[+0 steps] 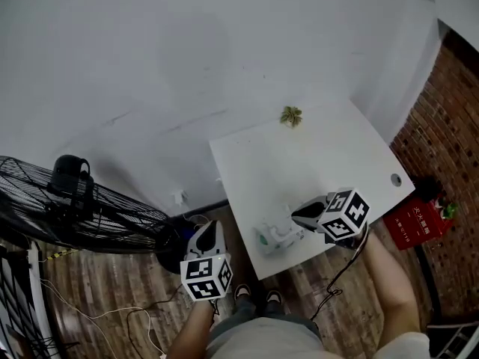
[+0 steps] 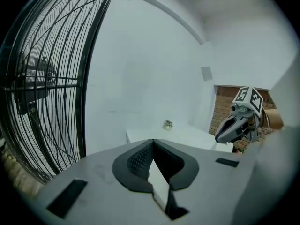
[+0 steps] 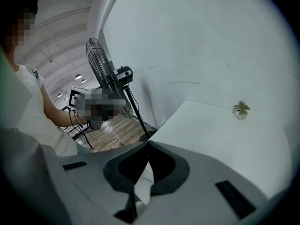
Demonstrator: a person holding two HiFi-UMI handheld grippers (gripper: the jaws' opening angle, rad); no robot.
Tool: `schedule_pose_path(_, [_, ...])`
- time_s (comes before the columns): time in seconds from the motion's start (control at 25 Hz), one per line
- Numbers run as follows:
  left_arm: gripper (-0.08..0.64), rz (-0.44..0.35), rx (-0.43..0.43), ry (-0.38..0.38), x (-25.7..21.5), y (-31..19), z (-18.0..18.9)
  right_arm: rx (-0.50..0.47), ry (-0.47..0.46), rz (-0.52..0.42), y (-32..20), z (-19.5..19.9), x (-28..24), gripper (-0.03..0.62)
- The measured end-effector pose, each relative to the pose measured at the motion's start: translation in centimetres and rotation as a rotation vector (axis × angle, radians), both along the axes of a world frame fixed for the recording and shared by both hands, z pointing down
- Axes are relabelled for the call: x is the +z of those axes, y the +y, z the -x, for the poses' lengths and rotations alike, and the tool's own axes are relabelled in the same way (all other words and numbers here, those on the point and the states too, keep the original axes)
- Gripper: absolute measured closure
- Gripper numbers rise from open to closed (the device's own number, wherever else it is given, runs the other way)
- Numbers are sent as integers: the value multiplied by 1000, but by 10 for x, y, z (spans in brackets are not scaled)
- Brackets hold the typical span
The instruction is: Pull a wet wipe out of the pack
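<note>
The right gripper (image 3: 149,143) has its jaws together at the tips. In the slot just behind them there is a creased white strip, which I take to be the wet wipe (image 3: 144,184). In the head view the tips of this gripper (image 1: 296,213) point toward 9 o'clock. They stand over the pack (image 1: 271,239), which lies at the near edge of the table (image 1: 322,155). A white piece (image 1: 287,219) rises from the pack to the tips and touches both, so the wipe seems to be gripped and partly drawn out. I cannot tell whether its lower end is free of the pack.

The left gripper (image 2: 153,141) is also closed, with nothing of the task in it. It hangs off the table at 8 o'clock from the pack (image 1: 212,226), well apart from it, so nothing holds the pack down.

My judgement is that the grip is done and the pull is under way. What is left is to lift until the wipe comes fully out. The unheld pack may lift together with it.

Farther out, a small plant (image 1: 291,116) sits at 12 o'clock on the far side of the table, and a fan (image 1: 90,208) stands at 9 o'clock.
</note>
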State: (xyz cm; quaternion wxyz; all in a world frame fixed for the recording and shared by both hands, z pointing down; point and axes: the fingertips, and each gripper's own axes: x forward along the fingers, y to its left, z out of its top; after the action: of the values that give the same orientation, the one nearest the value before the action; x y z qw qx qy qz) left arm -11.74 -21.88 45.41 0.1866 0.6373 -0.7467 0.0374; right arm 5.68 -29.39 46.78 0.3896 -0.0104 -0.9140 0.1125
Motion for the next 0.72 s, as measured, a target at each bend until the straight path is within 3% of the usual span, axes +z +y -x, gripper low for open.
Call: schedule_pose_path(0.72, [555,-74,8,46,-14,-23,4,42,-61,-103,-3,-5,-56,592])
